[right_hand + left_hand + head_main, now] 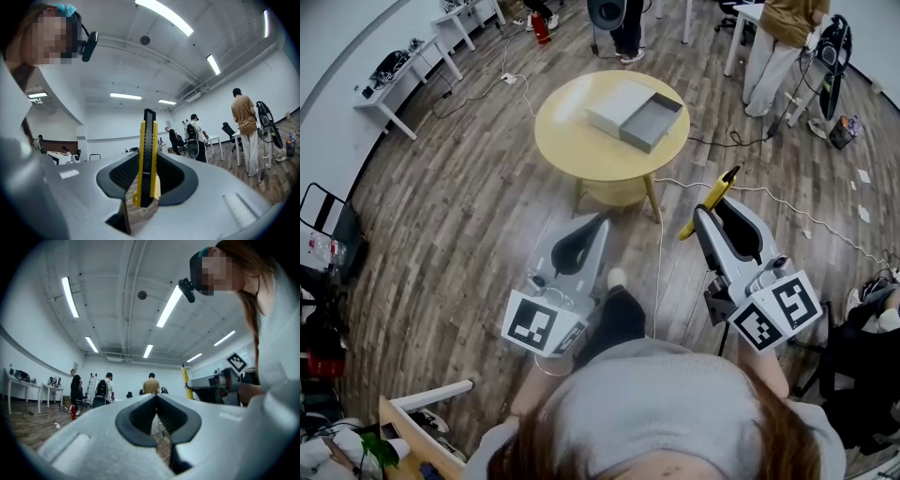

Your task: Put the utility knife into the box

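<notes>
Right gripper view settles the grip: the right gripper (149, 180) has its jaws part-way closed on the yellow knife (149, 154), pads pressing its flat sides, so the knife shows edge-on and stands up through the jaws rather than running out along them. From the head view its long axis slants across the jaw tips, the far end up and to the right, the near end down and to the left. The box (652, 122) sits open on the round table (572, 150), well apart from both grippers, ahead of the right gripper and to its left, with bare floor between. So the carry, as I judge it, goes forward and leftward, and the knife will probably have to be tipped over to lie flat along the grey tray. The left gripper (598, 223) hangs beside the right one and about as far from the box; its jaws are drawn together at the tips with nothing between them, so the right hand is the one to make the move.
</notes>
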A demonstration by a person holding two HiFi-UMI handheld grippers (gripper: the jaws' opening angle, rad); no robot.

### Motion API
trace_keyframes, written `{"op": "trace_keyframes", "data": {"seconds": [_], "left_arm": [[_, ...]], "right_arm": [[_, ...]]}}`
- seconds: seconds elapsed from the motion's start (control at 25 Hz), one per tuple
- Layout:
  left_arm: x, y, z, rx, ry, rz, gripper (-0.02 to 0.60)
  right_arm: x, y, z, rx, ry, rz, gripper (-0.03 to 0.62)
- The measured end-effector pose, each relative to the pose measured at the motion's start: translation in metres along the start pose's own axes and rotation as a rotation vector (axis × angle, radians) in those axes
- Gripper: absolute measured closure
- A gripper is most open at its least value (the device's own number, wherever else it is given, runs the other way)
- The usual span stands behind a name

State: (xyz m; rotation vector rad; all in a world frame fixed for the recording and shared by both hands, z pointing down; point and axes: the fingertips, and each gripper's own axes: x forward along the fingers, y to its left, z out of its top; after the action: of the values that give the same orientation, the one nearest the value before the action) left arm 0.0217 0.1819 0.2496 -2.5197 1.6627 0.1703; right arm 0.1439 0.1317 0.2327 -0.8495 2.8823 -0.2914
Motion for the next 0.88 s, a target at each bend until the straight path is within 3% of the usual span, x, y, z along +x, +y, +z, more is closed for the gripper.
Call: {"op": "trace_keyframes", "data": {"seconds": [0.88], "left_arm": [[0.13,0.165,-0.011,-0.007,-0.015,-0.094,0.578]], "right_arm": [[0.188,-0.09,0.015,0.001,-0.02,-0.067,0.473]]}}
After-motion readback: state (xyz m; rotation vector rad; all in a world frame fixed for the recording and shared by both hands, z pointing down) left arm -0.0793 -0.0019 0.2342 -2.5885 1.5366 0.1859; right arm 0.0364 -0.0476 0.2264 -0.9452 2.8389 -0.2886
